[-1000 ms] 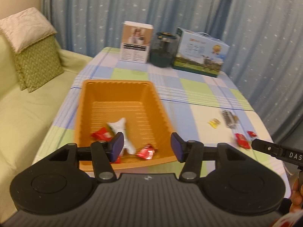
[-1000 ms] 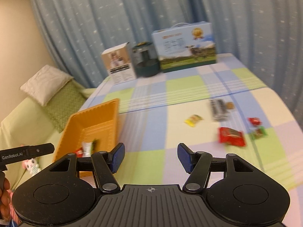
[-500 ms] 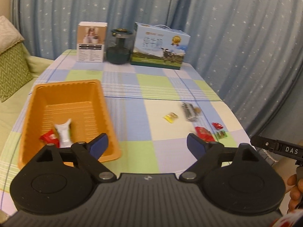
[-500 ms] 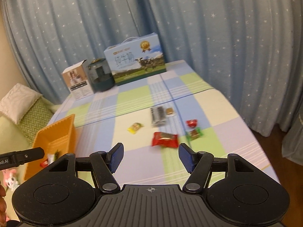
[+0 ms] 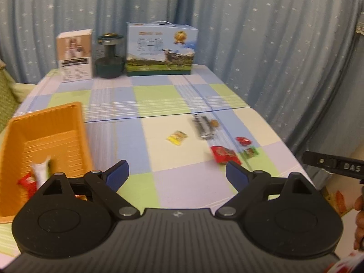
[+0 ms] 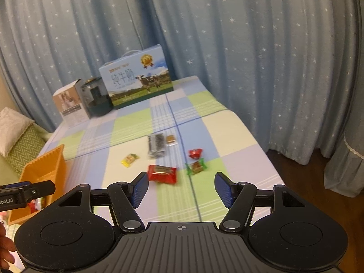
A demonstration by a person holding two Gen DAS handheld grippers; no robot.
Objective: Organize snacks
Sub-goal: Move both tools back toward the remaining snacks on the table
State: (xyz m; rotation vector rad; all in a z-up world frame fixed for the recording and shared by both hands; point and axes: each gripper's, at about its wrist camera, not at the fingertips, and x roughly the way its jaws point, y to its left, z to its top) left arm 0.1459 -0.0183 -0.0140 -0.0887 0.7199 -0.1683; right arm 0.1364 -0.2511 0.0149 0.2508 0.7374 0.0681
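Note:
An orange basket point(image 5: 41, 122) stands at the table's left with a white packet point(image 5: 41, 173) and a red packet point(image 5: 27, 183) inside; it also shows in the right wrist view point(image 6: 47, 168). Loose snacks lie on the right: a yellow candy point(image 5: 177, 137), a dark packet point(image 5: 202, 127), a red packet point(image 5: 225, 154), a small red candy point(image 5: 243, 140) and a green candy point(image 5: 251, 152). My left gripper point(image 5: 177, 174) is open and empty above the near table edge. My right gripper point(image 6: 181, 187) is open and empty, just short of the red packet point(image 6: 162, 173).
At the table's far edge stand a white box point(image 5: 74, 55), a dark jar point(image 5: 110, 55) and a blue milk carton box point(image 5: 160, 49). Blue star curtains hang behind. A green cushion point(image 6: 22, 143) and sofa lie to the left.
Both grippers have swung right, away from the basket toward the loose snacks. The left gripper's jaws have opened wider. The right gripper has come closer to the red packet.

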